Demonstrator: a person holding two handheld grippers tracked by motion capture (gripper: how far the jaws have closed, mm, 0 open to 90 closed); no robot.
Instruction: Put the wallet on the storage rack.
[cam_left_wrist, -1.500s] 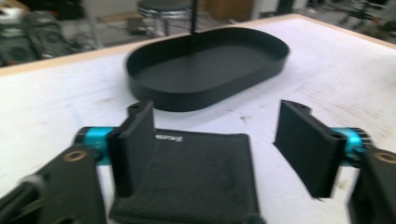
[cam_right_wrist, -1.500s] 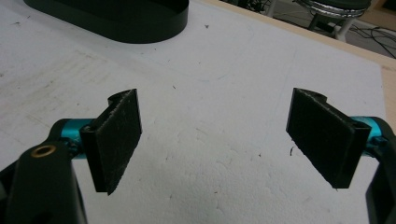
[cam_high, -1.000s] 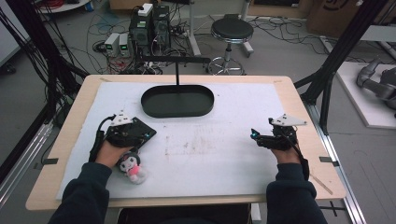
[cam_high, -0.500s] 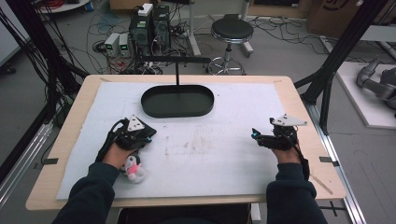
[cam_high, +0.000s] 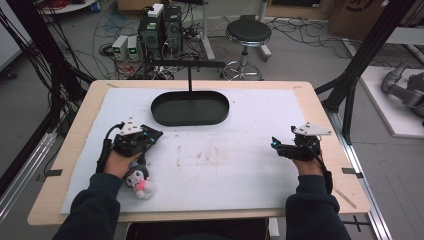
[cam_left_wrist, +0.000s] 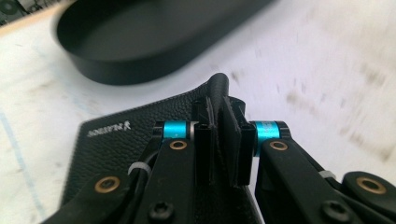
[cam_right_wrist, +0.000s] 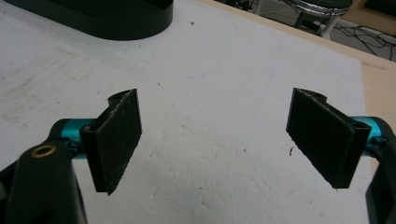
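My left gripper (cam_left_wrist: 223, 135) is shut on the edge of a black leather wallet (cam_left_wrist: 116, 140), which lies under and ahead of the jaws. In the high view the left gripper (cam_high: 145, 137) holds the wallet (cam_high: 152, 135) at the left of the white mat, just short of a black oval tray (cam_high: 190, 107). A small plush doll (cam_high: 139, 181) with a black head and pink body lies beside the left wrist. My right gripper (cam_high: 280, 145) stands open over the mat at the right, and its pads (cam_right_wrist: 116, 140) have nothing between them.
The tray's rim (cam_left_wrist: 140, 42) lies close ahead of the left gripper and also shows as the tray (cam_right_wrist: 116, 18) at the top left of the right gripper view. A black post (cam_high: 190, 75) rises behind the tray. The white mat (cam_high: 235, 160) covers the wooden table (cam_high: 320, 100).
The left hand has shifted and turned slightly with the wallet in its jaws. The doll and the right gripper have stayed in place.
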